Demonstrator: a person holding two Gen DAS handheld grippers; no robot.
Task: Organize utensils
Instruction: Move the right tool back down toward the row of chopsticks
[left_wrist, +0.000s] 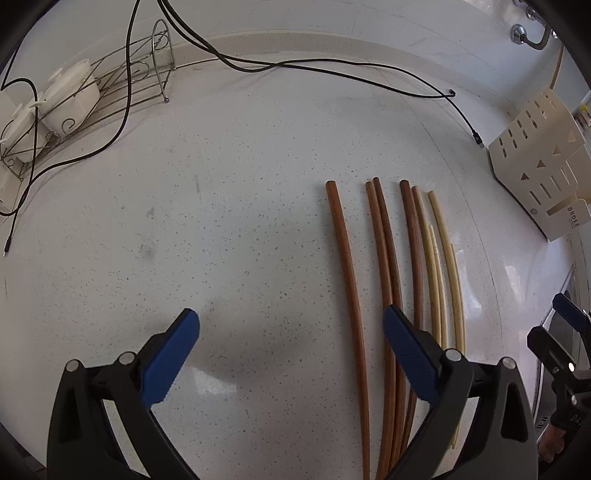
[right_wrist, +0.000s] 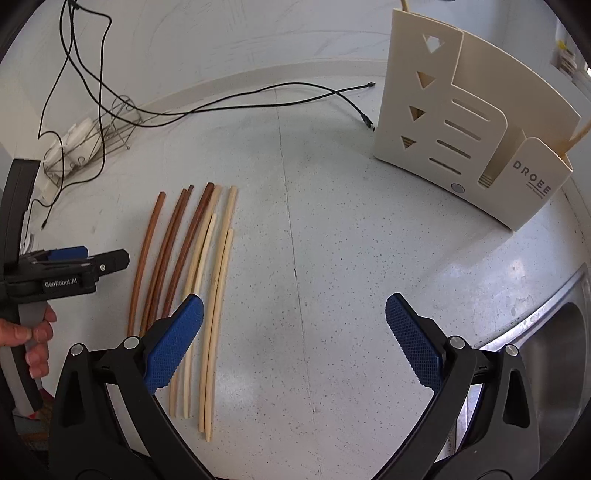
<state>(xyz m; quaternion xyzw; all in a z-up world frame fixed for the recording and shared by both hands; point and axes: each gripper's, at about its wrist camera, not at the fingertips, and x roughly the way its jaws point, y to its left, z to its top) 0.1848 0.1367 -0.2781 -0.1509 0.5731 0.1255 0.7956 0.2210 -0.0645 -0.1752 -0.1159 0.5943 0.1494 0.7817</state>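
Observation:
Several brown chopsticks (left_wrist: 386, 280) (right_wrist: 173, 254) and several pale bamboo chopsticks (left_wrist: 448, 273) (right_wrist: 218, 295) lie side by side on the white speckled counter (left_wrist: 240, 221) (right_wrist: 332, 258). My left gripper (left_wrist: 291, 332) is open above the counter, its right finger over the brown sticks and nothing between its fingers. My right gripper (right_wrist: 293, 325) is open too, its left finger over the pale sticks. A cream slotted utensil holder (left_wrist: 546, 162) (right_wrist: 465, 129) stands upright at the far right, with a pale stick inside it. In the right wrist view the left gripper (right_wrist: 85, 266) shows at the left, held by a hand (right_wrist: 33, 339).
Black cables (left_wrist: 332, 74) (right_wrist: 258, 99) trail across the back of the counter. A wire rack (left_wrist: 110, 96) (right_wrist: 92, 144) with white crockery stands at the back left. A steel sink (right_wrist: 554, 332) lies at the right edge. A tap fitting (left_wrist: 524, 35) is on the wall.

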